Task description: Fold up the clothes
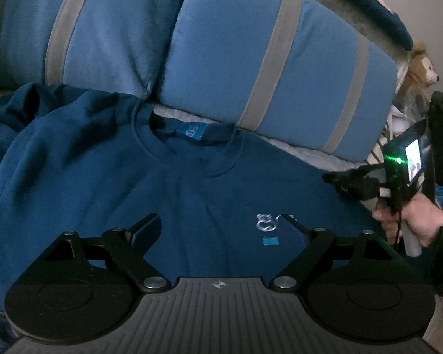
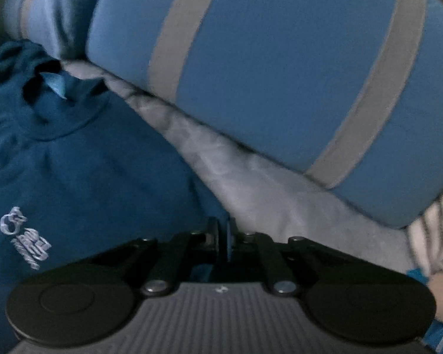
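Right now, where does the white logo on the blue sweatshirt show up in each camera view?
Left wrist view: the white logo sits lower centre-right, beside the right finger of the open left claw.
Right wrist view: the logo lies at the lower left edge, left of the shut right claw.
Shared landmark: the sweatshirt's collar tag, below the striped blue pillow.

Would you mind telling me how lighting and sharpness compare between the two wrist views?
Left wrist view: dim, fairly sharp, the sweatshirt logo readable, with green glare on the other device's screen. Right wrist view: equally dim, smeared by motion blur, pillow stripes soft. Both bend edges, fisheye-style.
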`<state>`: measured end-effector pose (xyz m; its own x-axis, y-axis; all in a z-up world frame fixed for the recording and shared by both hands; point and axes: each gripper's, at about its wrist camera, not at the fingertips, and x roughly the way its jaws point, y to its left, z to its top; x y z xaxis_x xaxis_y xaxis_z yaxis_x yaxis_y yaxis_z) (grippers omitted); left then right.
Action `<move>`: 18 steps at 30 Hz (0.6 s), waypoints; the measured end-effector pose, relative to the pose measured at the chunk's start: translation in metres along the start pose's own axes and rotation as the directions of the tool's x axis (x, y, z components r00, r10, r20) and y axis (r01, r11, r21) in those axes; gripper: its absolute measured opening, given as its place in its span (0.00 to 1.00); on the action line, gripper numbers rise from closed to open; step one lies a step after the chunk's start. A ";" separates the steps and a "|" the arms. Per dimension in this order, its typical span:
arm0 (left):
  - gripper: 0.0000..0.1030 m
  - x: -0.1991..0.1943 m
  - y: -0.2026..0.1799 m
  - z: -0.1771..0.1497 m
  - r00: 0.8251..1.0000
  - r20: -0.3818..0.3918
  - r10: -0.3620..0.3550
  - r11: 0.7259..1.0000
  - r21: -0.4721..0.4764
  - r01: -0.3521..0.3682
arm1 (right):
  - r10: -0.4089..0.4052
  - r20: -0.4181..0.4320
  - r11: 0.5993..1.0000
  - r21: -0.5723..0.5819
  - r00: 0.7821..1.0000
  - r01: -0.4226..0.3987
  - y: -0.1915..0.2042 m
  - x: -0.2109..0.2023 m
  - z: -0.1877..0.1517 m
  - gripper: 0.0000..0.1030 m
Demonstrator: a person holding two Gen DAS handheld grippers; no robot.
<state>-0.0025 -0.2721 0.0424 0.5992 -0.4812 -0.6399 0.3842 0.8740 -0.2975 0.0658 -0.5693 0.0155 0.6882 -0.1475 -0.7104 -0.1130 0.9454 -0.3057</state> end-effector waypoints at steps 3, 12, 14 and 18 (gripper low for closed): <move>0.84 0.001 0.003 0.000 1.000 0.002 0.000 1.000 0.001 0.000 | -0.048 -0.009 0.999 -0.001 0.999 0.048 -0.003 0.001 0.003 0.03; 0.84 -0.008 -0.001 -0.004 0.997 0.078 -0.024 1.000 0.021 0.022 | -0.094 0.097 0.992 -0.078 0.991 0.102 0.022 -0.047 0.027 0.83; 0.84 -0.011 -0.002 -0.004 0.993 0.117 -0.017 0.999 0.029 0.014 | -0.085 0.125 0.994 -0.062 0.989 0.094 0.021 -0.066 0.038 0.90; 0.84 -0.023 -0.004 0.003 0.982 0.187 -0.008 0.999 0.044 0.000 | -0.088 0.189 0.995 -0.031 0.978 0.096 0.015 -0.108 0.063 1.00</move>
<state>-0.0156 -0.2643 0.0606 0.7166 -0.4924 -0.4940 0.4149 0.8702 -0.2656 0.0346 -0.5209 0.1272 0.8187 -0.1726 -0.5477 -0.0687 0.9175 -0.3918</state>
